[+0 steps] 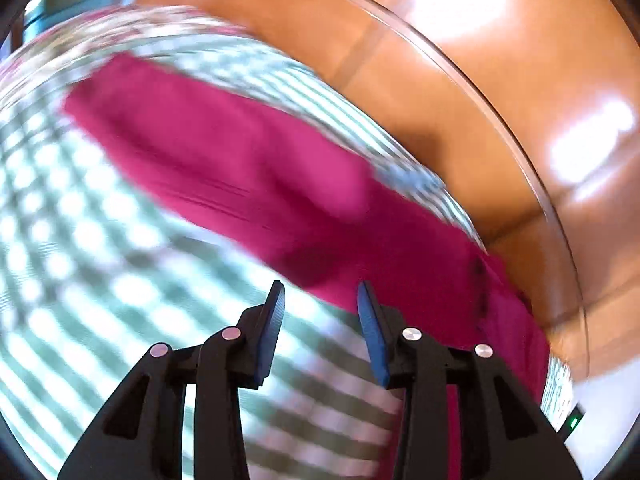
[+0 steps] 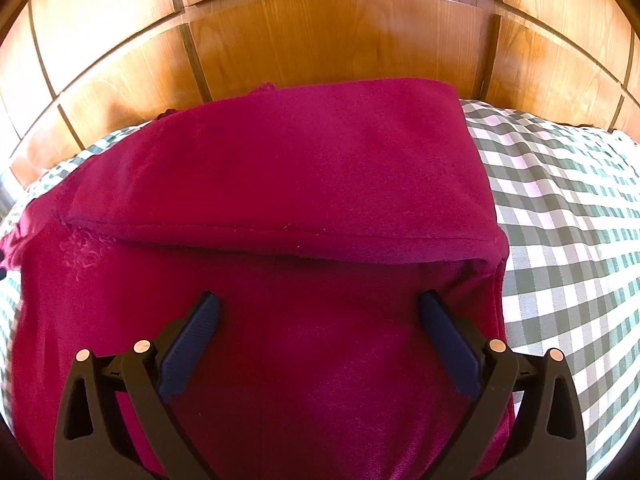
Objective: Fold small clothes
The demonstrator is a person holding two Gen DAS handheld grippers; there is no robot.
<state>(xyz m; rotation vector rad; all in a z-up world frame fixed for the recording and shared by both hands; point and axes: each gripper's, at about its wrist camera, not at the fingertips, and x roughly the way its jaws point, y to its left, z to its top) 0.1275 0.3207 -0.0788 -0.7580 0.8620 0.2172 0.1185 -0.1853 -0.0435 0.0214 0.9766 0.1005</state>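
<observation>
Checked cloth (image 2: 560, 208) under magenta garment (image 2: 280, 168), left view blurred, left fingers (image 1: 276, 320) parted, empty, right fingers (image 2: 448, 332) wide, empty

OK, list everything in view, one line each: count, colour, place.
garment: one, magenta, lying on the checked cloth with a folded layer over its far part, next to the wood panelling.
checked cloth: one, green and white, spread under the garment.
wood panelling: one, orange-brown with dark grooves, behind the cloth's far edge.
green light: one, small, on a dark device at the lower right edge of the left wrist view; too small to identify.
left gripper: one, black with blue pads, jaws apart with nothing between them, at the garment's near edge; view blurred.
right gripper: one, black with dark blue pads, jaws wide open over the garment's near part.
</observation>
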